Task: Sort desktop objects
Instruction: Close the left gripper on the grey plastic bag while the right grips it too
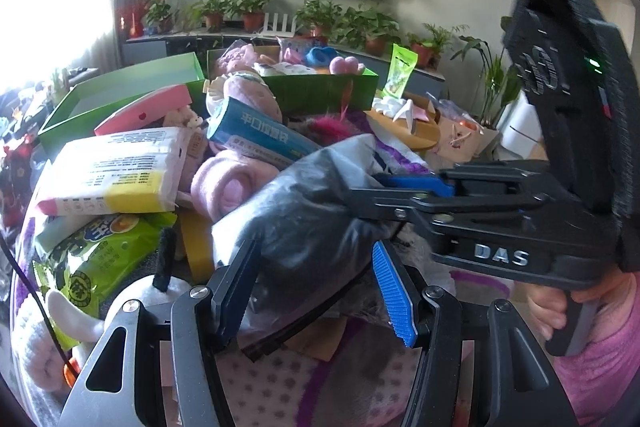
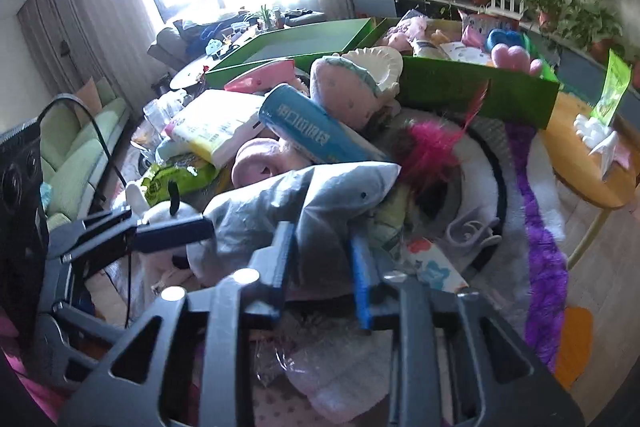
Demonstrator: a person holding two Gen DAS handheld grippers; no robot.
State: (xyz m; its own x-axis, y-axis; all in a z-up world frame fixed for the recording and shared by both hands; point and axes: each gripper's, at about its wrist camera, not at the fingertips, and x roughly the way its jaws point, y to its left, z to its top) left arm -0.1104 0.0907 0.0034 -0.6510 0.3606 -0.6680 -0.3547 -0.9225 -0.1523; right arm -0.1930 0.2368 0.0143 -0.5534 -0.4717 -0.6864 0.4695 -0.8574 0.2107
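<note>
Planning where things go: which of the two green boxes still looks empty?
The left green box, showing bare floor inside, beside the window. The right green box is heaped with plush toys.

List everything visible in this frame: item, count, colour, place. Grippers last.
shark toy: one, grey, front of pile, between both grippers
blue tube: one, behind shark
white packet: one, white and yellow, left
snack bag: one, green, below packet
pink case: one, by boxes
green boxes: two, rear; right one holds toys
feather toy: one, magenta
left gripper: around shark
right gripper: shut on shark
</note>
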